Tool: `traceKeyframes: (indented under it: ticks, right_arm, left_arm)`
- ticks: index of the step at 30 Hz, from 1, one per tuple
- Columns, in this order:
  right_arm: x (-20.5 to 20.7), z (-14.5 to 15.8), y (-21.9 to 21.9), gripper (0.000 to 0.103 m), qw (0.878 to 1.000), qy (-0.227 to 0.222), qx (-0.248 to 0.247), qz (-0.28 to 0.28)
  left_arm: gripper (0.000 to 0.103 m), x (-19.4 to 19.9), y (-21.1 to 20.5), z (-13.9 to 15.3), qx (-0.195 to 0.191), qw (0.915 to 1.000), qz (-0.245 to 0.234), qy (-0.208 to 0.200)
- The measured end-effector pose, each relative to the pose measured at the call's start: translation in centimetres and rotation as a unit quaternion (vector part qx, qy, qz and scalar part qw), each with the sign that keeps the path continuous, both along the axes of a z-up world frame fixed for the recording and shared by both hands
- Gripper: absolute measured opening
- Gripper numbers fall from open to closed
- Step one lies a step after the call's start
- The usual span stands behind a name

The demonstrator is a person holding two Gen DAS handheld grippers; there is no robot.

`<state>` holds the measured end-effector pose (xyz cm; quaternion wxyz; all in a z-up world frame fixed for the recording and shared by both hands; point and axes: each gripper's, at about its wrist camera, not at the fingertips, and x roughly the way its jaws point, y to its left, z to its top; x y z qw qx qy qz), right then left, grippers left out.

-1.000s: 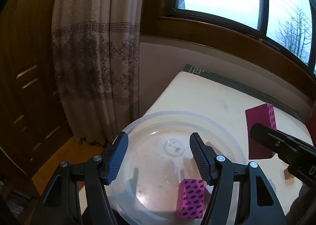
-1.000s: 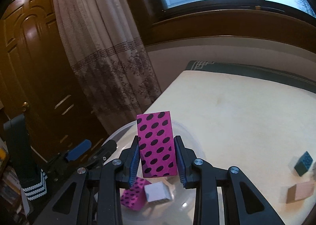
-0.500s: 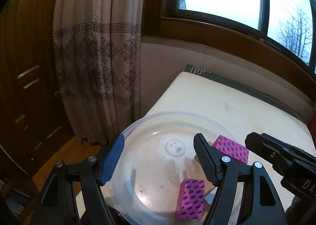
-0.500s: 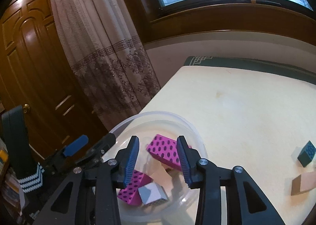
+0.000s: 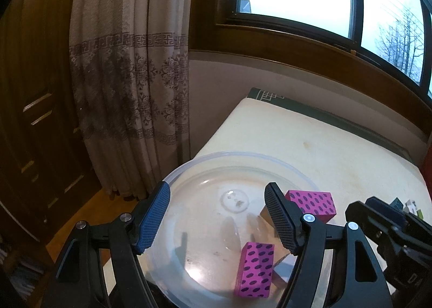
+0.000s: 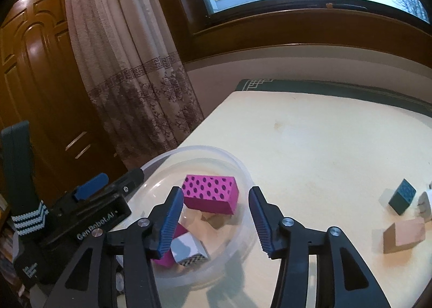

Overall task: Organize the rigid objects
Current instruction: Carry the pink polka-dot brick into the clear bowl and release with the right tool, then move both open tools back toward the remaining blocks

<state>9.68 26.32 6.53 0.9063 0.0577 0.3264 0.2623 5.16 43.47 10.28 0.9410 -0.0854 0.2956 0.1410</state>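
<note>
A clear plastic bowl (image 6: 199, 149) sits at the near left corner of the cream table (image 6: 324, 146). A pink black-spotted block (image 6: 210, 194) lies on its side across other pieces inside the bowl. My right gripper (image 6: 216, 217) hovers open just behind it, holding nothing. A second pink spotted block (image 5: 255, 270) and a grey-white zigzag block (image 6: 190, 251) also lie in the bowl. My left gripper (image 5: 216, 221) stands open at the bowl's left rim, fingers spread wide with nothing between them. The right gripper (image 5: 391, 229) shows at the right in the left wrist view.
On the table to the right lie a dark teal cube (image 6: 402, 196), a tan-pink block (image 6: 405, 235) and a small white piece (image 6: 425, 202). A patterned curtain (image 6: 135, 78) and a wooden door (image 6: 35, 78) stand left of the table. A window is behind.
The right gripper opened and let go of the pink spotted block, which dropped flat into the bowl. Its fingers then spread wider and drew back. The left gripper barely moved.
</note>
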Motion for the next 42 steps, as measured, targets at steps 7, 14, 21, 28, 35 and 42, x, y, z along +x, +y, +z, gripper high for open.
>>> traceKeyframes:
  ticks: [7, 14, 21, 28, 35, 42]
  right_arm:
    - [-0.4, -0.6, -1.5, 0.057, 1.000, 0.010, 0.004, -0.016]
    - [-0.6, -1.1, -3.0, 0.066, 0.999, 0.016, 0.007, -0.036]
    - [-0.9, -1.9, -4.8, 0.067, 0.998, 0.025, 0.010, -0.058]
    - [-1.4, -2.4, -6.8, 0.067, 0.996, 0.023, 0.005, -0.082]
    - [-2.2, -2.9, -10.1, 0.070, 0.993, 0.022, 0.004, -0.117]
    - [-3.5, -2.7, -13.9, 0.082, 0.989, 0.000, -0.027, -0.147]
  left_arm:
    - [0.074, -0.1, -0.5, 0.1, 0.003, 1.0000, -0.005, 0.001]
    - [0.074, -0.2, -1.3, 0.2, 0.003, 0.9999, -0.012, 0.003]
    - [0.074, -0.1, -2.5, 0.2, 0.006, 0.9997, -0.024, 0.006]
    - [0.074, -0.1, -3.8, 0.2, 0.007, 0.9992, -0.037, 0.010]
    - [0.074, -0.2, -5.5, 0.0, 0.010, 0.9983, -0.054, 0.016]
    - [0.075, 0.1, -7.8, -0.2, 0.018, 0.9965, -0.076, 0.028]
